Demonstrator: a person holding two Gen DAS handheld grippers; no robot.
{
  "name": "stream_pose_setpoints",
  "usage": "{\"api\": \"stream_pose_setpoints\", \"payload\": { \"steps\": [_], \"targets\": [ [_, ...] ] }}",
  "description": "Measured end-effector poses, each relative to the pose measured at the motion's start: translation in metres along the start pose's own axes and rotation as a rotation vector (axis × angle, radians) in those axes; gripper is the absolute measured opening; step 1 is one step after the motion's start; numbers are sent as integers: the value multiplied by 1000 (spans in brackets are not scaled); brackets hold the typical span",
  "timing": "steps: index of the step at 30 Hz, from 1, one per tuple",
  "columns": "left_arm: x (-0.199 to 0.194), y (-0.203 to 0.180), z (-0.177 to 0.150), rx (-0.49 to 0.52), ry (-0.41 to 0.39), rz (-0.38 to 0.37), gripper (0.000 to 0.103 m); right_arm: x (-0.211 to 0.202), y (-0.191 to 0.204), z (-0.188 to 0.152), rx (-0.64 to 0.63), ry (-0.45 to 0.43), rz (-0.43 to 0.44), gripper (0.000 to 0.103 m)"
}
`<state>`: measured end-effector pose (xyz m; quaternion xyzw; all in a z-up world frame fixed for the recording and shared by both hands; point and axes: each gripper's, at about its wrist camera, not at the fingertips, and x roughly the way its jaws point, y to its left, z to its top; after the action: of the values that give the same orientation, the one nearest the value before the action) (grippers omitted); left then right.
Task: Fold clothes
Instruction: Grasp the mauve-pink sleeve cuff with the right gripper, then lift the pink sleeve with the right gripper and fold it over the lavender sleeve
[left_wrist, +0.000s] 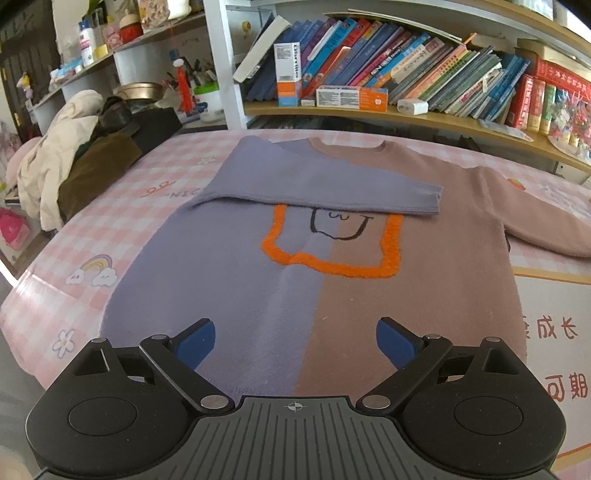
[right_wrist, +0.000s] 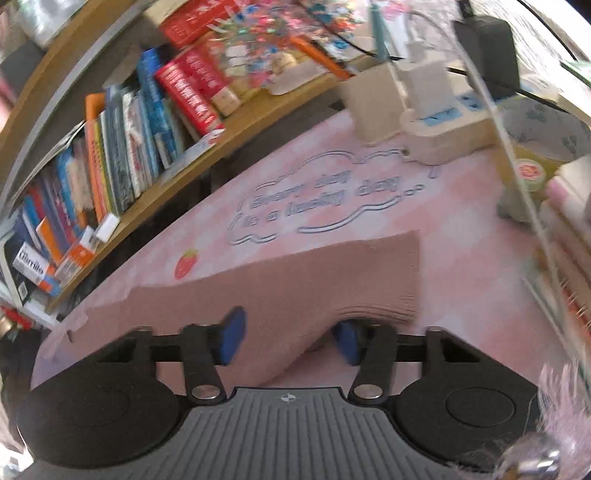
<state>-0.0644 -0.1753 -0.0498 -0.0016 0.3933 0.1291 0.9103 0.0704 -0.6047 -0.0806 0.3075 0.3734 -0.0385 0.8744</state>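
Note:
A sweater, half purple and half brown with an orange outline and a drawn face, lies flat on the pink checked table. Its purple sleeve is folded across the chest. The brown sleeve stretches out to the right. My left gripper is open and empty above the sweater's bottom hem. In the right wrist view the brown sleeve runs between the fingers of my right gripper, near the ribbed cuff. The jaws stand open around the sleeve, not clamped.
A bookshelf full of books runs along the back of the table. A heap of clothes sits at the left. A power strip with chargers and a stack of boxes stand near the sleeve's cuff end.

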Motion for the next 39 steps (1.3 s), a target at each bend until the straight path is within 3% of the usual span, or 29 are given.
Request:
{"api": "stream_pose_setpoints", "payload": {
  "steps": [3,5,14,24,39],
  "targets": [
    [0,1,-1,-14,3,-5,96,1,-4,1,-5,21,-17,9],
    [0,1,0,-14,5,-12,96,0,-4,1,-4,26,-13,6],
    [3,2,-4,-23,49,-73,96,-22,19,8,-76,-29,28,6],
    [0,12,-5,-10,-1,-106,96,-42,71,16,-140,-80,125,5],
    [9,66,24,116,-128,-254,96,-47,213,-13,-248,-121,230,5]
  ]
}}
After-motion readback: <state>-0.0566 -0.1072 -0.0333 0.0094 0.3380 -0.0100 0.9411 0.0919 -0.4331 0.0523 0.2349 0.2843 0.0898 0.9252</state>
